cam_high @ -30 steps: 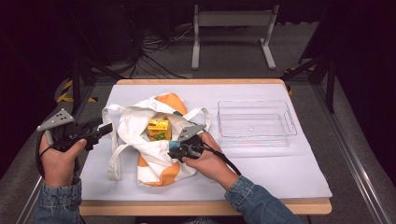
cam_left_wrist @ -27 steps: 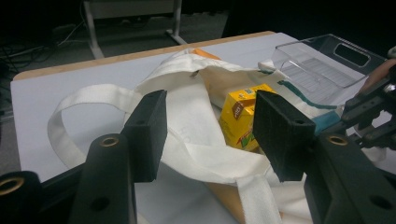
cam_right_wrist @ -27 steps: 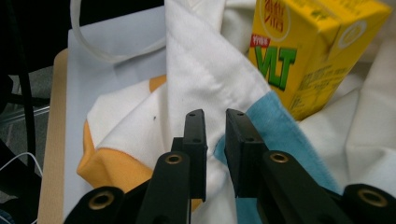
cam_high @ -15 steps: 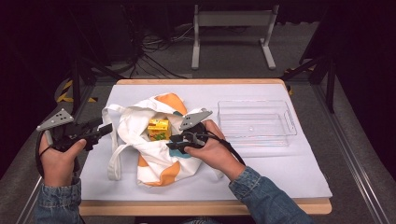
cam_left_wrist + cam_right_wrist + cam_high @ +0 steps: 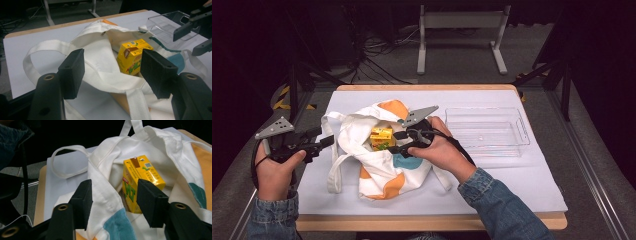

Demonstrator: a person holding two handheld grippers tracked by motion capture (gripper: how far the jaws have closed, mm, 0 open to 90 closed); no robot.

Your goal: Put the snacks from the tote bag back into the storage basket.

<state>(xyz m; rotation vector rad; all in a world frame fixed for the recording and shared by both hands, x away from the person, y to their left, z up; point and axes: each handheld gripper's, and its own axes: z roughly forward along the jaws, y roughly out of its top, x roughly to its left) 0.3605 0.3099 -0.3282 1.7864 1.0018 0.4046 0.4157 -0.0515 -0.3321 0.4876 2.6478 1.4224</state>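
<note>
A white tote bag [image 5: 362, 150] with orange and teal patches lies on the table, its mouth gaping. Inside stands a yellow drink carton [image 5: 381, 137], clear in the left gripper view [image 5: 132, 57] and the right gripper view [image 5: 140, 178]. My right gripper [image 5: 395, 142] hovers open at the bag's mouth, right of the carton; in its own view [image 5: 116, 202] the bag's rim [image 5: 100, 187] runs between the jaws. My left gripper [image 5: 329, 141] is open just left of the bag, holding nothing; its own view [image 5: 113, 72] looks over a handle strap [image 5: 45, 47].
A clear plastic tray [image 5: 487, 131] sits empty to the right of the bag, also far right in the left gripper view [image 5: 167, 25]. White paper [image 5: 512, 185] covers the wooden tabletop. A metal stand [image 5: 459, 30] and cables lie on the floor beyond.
My right gripper has lifted off the bag's near right side and moved up toward its mouth, beside the carton. The left gripper has stayed put.
</note>
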